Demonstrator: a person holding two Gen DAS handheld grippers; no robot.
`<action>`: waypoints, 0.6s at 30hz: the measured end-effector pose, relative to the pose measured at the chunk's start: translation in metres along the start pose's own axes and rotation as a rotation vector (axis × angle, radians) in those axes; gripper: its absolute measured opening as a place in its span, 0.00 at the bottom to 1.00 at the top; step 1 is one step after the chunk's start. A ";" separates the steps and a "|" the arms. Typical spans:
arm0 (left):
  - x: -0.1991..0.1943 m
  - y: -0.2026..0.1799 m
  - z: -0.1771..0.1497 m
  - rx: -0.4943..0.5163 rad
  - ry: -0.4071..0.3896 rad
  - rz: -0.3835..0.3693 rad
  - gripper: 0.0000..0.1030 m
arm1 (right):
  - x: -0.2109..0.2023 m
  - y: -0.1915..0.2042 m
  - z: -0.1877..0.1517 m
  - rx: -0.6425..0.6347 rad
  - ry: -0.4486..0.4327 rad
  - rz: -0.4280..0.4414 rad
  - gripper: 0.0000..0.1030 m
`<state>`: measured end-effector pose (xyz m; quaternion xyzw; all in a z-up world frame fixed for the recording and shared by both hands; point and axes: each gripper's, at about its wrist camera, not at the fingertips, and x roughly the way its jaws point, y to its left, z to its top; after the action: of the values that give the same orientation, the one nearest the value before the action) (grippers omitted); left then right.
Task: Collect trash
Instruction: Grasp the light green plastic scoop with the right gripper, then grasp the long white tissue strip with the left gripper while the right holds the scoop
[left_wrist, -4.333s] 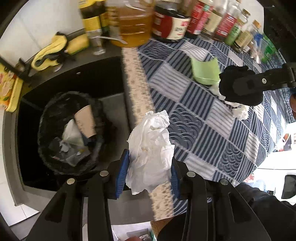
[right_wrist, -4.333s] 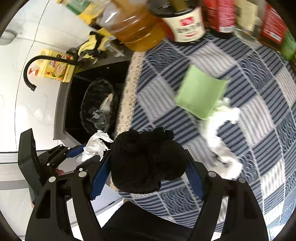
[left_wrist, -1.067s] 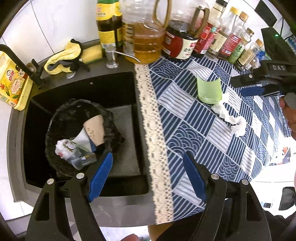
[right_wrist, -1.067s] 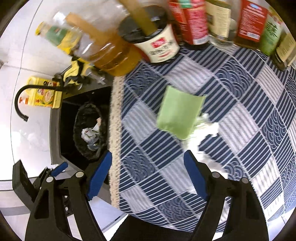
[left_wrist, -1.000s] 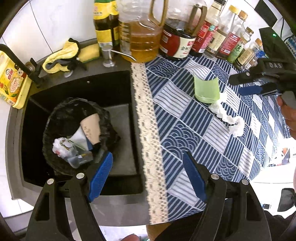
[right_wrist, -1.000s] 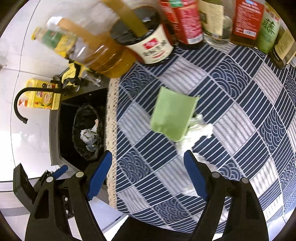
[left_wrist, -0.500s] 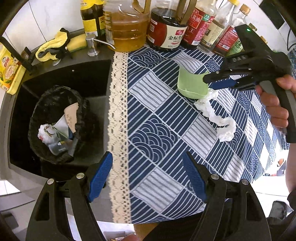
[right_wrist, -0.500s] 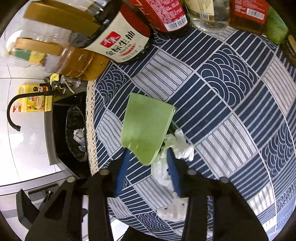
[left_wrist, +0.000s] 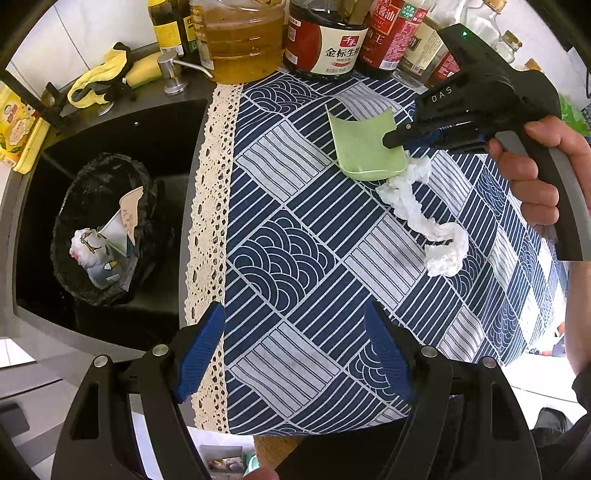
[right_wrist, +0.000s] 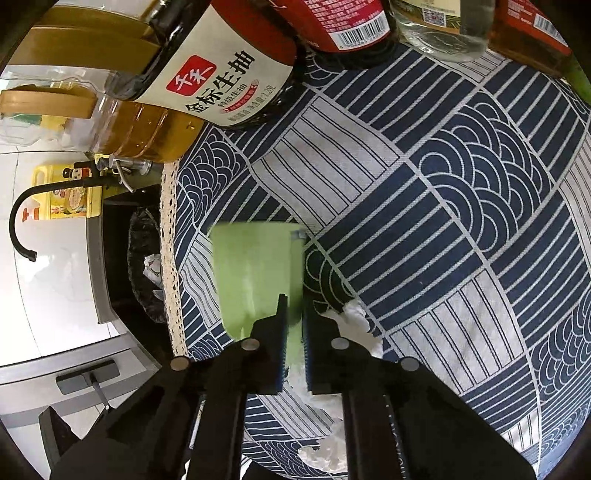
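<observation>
Pinching the near edge of the flat pale-green plastic sheet (right_wrist: 255, 273) with our right gripper (right_wrist: 293, 325), whose jaws have just been closing, we keep the black-lined trash basket (left_wrist: 92, 221) in the sink far leftward; our left gripper (left_wrist: 295, 354) hangs apart, empty, nearer it.

A navy-and-white cloth (left_wrist: 295, 240) of stripes and wave scales, edged in cream lace, covers the table. On it lie a pale green flattened paper cup (left_wrist: 364, 147) and a twisted white tissue (left_wrist: 421, 210). The black grippers carry bright blue pads (left_wrist: 201, 347). A black-lined bin (left_wrist: 103, 229) sits in a black sink (left_wrist: 147, 129), beside a yellow cloth (left_wrist: 99, 79) and amber oil jug (left_wrist: 240, 40).
</observation>
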<state>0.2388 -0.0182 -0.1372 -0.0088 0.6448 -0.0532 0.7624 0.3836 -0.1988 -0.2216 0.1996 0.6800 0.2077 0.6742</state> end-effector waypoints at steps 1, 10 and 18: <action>-0.001 -0.001 0.000 0.000 0.002 0.003 0.74 | 0.000 0.000 0.000 -0.002 -0.001 0.003 0.03; 0.002 -0.022 0.006 0.041 0.012 0.006 0.74 | -0.027 -0.006 -0.009 -0.023 -0.035 0.056 0.03; 0.005 -0.069 0.023 0.181 0.003 -0.059 0.91 | -0.080 -0.035 -0.035 0.013 -0.114 0.082 0.03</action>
<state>0.2578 -0.0890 -0.1328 0.0411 0.6379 -0.1338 0.7573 0.3499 -0.2725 -0.1738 0.2430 0.6331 0.2192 0.7015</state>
